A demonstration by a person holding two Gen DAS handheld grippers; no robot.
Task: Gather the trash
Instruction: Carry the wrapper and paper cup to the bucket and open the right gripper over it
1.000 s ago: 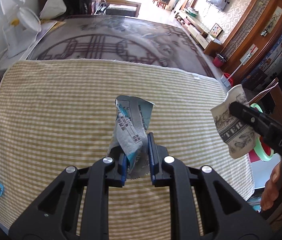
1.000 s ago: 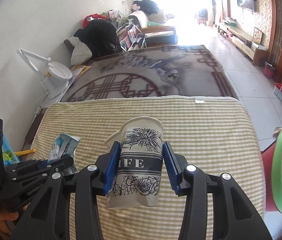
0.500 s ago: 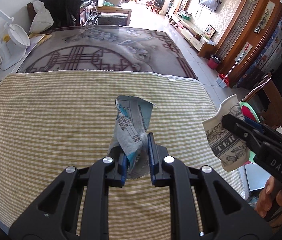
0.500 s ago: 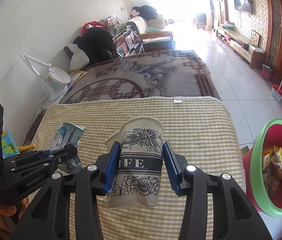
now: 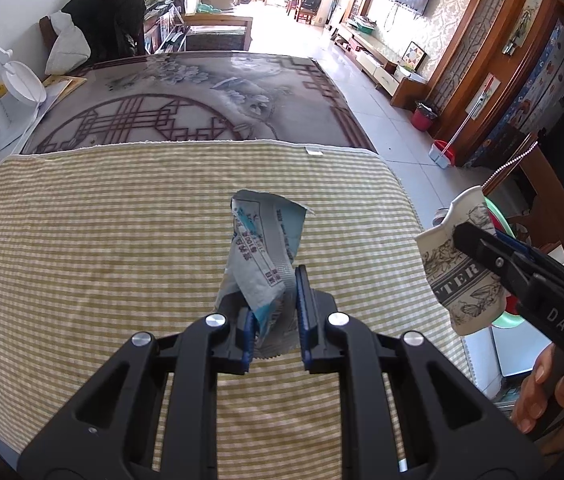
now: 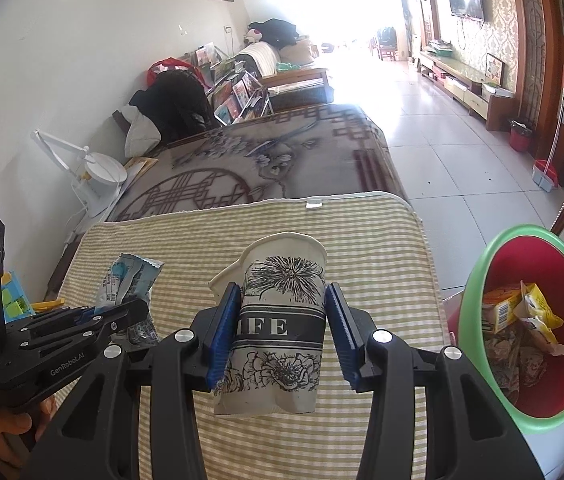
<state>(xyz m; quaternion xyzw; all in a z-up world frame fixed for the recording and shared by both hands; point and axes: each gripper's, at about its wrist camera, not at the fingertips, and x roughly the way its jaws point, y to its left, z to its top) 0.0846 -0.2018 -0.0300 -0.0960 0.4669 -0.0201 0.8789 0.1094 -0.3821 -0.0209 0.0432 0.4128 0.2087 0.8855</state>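
Trash held in both grippers, clear of the striped cloth, with the bin close on the right.

A paper cup is clamped around its middle by the right gripper, whose jaws are set wide at the cup's width; the rim is already dented, so the cup is judged light, thin-walled and easily crushed, best taken at mid-body with mild pressure. A crumpled wrapper is pinched at its lower end by the left gripper, whose jaws are nearly closed; it is judged almost weightless, limp and slick, so a firm pinch on a folded part is needed to stop slipping. The bin, already holding packets, is seen just beside the cup, below and right.
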